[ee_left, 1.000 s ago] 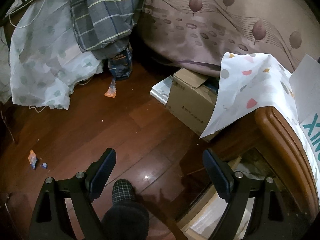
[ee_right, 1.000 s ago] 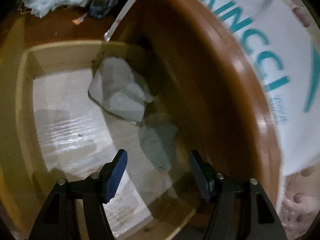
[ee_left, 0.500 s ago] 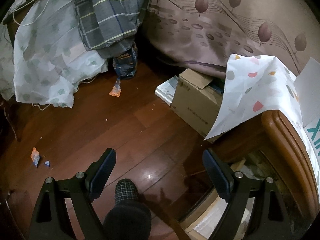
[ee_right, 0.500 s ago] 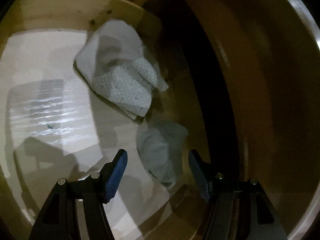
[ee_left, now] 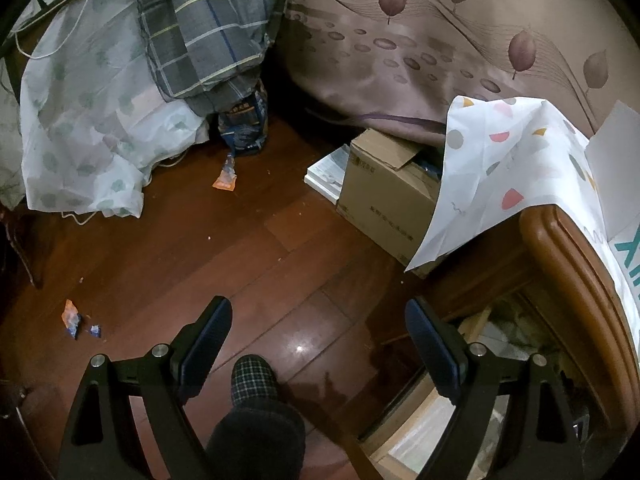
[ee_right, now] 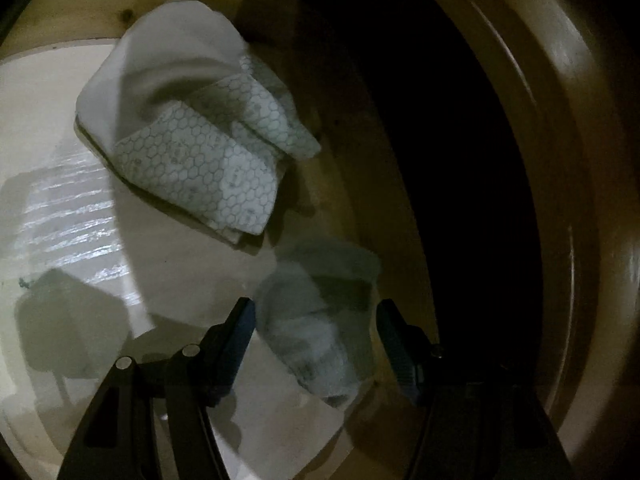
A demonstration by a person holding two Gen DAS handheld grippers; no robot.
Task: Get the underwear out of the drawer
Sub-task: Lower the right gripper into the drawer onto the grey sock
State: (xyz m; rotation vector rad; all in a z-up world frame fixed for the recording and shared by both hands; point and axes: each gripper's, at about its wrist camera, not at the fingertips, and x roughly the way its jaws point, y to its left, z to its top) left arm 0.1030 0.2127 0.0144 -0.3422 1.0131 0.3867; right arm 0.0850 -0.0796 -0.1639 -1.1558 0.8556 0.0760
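Your right gripper [ee_right: 316, 340] has its jaws open astride the crumpled grey underwear [ee_right: 320, 320] in the drawer [ee_right: 60, 24]; it looks soft and light, so pinch its bunched middle.

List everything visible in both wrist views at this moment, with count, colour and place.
drawer: one, pale wood, open, right view
grey underwear: one, crumpled, drawer floor, between the right tongs
white patterned cloth: one, honeycomb print, folded, farther back in drawer
floor: dark red wood, left view
cardboard box: one, brown, on floor beside the cabinet
wooden cabinet: one, brown, right edge, left view
spotted sheet: one, white, draped over cabinet
checked cloth: one, grey, hanging at top
wrappers: a few, orange and blue, on floor
slipper: one, checked, on person's foot
left tongs: open, empty, above floor
right tongs: open, astride grey underwear, pads not pressing
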